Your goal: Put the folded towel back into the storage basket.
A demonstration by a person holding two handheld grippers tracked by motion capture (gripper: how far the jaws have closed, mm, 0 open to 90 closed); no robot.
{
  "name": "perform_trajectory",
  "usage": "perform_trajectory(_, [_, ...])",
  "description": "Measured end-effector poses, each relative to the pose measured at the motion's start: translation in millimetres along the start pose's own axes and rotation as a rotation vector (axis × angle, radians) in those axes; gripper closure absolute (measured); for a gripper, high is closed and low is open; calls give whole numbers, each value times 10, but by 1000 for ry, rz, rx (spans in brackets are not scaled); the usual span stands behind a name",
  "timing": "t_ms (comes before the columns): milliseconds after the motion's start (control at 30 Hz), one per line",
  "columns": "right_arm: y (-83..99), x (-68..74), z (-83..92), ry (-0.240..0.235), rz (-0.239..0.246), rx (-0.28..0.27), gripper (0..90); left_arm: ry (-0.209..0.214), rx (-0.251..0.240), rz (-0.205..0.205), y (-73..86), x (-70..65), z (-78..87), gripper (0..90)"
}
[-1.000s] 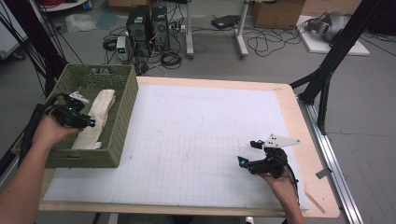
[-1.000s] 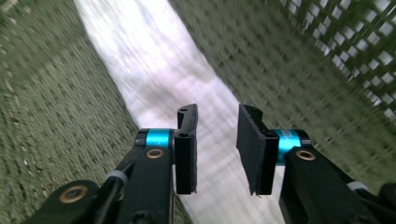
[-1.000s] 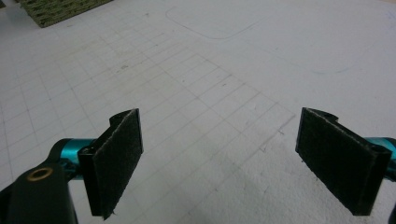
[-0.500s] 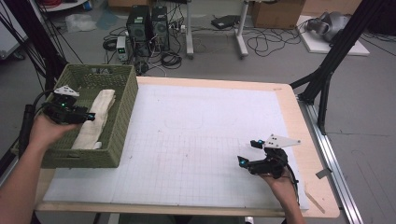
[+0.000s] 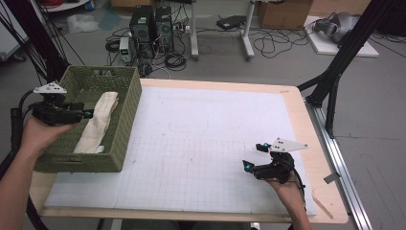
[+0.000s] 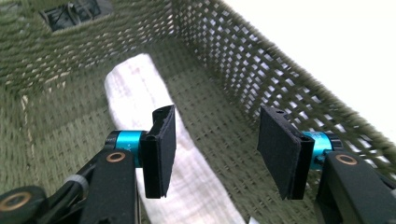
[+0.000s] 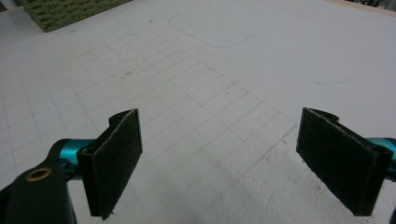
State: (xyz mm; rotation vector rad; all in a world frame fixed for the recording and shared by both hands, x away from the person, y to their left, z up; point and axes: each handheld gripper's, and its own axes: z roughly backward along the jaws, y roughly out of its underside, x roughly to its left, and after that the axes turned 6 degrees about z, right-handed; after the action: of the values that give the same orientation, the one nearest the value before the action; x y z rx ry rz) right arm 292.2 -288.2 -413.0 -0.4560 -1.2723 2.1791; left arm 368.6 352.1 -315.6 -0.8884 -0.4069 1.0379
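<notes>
**In the basket, the towel lies just ahead of the left gripper**

From the high view, the rolled white towel (image 5: 98, 123) lies in the green woven basket (image 5: 125, 125) at the left edge of the surface (image 5: 201, 139), its long axis running from near to far. The left gripper (image 5: 85, 114) hovers over the basket's left side, just beside the roll. The right gripper (image 5: 253, 155) rests well apart, so the left is far nearer.

In the left gripper view, its jaws have just been opening and stand apart with nothing between them; the towel passes below and behind the left-hand pad (image 6: 159, 151).

In the right gripper view, the jaws gape wide and empty over the bare grid.
</notes>
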Motion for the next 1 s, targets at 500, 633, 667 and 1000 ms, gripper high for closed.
perform_trajectory(500, [-9, 7, 13, -1, -1, -8, 125, 90, -102, -24, -83, -271, 76, 364])
perform_trajectory(633, [-5, 12, 34, 0, -6, -8, 124, 109, -115, -35, -107, -354, 70, 349])
perform_trajectory(667, [-4, 11, 39, 3, -4, -11, 124, 111, -120, -35, -110, -372, 67, 345])
perform_trajectory(1000, [-2, -2, 62, 8, 1, -22, 124, 147, -143, -53, -114, -534, 32, 333])
